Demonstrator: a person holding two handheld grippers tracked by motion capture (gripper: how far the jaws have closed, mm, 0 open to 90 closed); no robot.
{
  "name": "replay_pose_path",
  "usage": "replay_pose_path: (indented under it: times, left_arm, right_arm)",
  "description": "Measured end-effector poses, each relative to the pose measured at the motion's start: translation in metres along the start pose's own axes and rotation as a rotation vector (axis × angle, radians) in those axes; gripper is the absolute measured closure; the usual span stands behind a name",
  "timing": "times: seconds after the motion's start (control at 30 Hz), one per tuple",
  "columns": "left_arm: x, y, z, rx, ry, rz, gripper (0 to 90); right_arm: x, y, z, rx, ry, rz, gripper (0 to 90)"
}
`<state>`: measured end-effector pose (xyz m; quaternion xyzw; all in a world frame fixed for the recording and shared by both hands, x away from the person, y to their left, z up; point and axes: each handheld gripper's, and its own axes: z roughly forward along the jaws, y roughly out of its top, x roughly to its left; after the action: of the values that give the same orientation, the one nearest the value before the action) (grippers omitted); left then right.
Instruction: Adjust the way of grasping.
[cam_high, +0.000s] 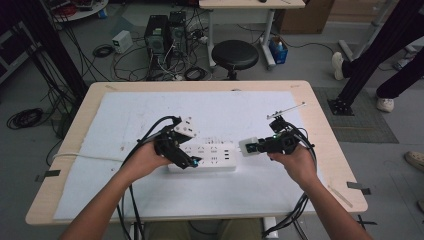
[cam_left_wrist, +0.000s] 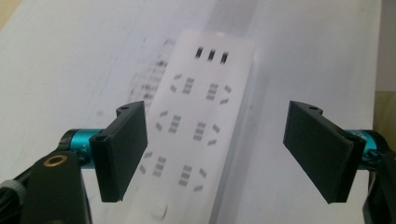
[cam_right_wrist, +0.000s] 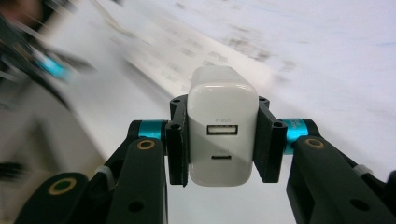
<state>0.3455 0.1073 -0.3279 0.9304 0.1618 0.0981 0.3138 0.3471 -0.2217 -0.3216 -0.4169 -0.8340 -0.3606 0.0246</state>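
Observation:
A white power strip with several sockets lies flat on the white mat, near the middle of the table. My left gripper hovers over its left end; in the left gripper view the jaws stand wide apart above the strip, gripping nothing. My right gripper is just right of the strip, shut on a white USB charger. In the right gripper view both pads clamp the sides of the charger, its USB ports facing the camera, and the blurred strip lies beyond it.
The white mat covers most of the wooden table. The strip's white cable runs off to the left edge. Behind the table stand a black stool and computer boxes. A person's legs are at the far right.

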Motion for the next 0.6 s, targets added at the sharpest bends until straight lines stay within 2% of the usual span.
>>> replay_pose_path:
  times: [0.07,0.23,0.3,0.4,0.43,0.53,0.6]
  left_arm:
    - [0.006,-0.008,-0.006,0.029,-0.002,-0.026,21.8]
    - [0.021,-0.027,-0.021,0.145,-0.013,-0.074,21.8]
    - [0.025,-0.035,-0.026,0.166,-0.014,-0.105,21.8]
    - [0.032,-0.044,-0.035,0.209,-0.018,-0.117,21.8]
    - [0.033,-0.047,-0.037,0.213,-0.015,-0.136,21.8]
    - [0.040,-0.055,-0.046,0.246,0.008,-0.142,21.8]
    - [0.044,-0.060,-0.052,0.258,0.025,-0.156,21.8]
  right_arm:
    - [-0.002,-0.001,-0.006,0.018,-0.044,-0.039,62.4]
    - [-0.010,0.000,-0.021,0.079,-0.129,-0.108,62.4]
    - [-0.012,0.001,-0.025,0.112,-0.157,-0.134,62.3]
    - [-0.014,0.002,-0.031,0.152,-0.184,-0.149,62.3]
    - [-0.015,0.003,-0.033,0.163,-0.192,-0.156,62.3]
    - [-0.018,0.004,-0.040,0.199,-0.215,-0.168,62.3]
    - [-0.020,0.005,-0.046,0.220,-0.238,-0.192,62.3]
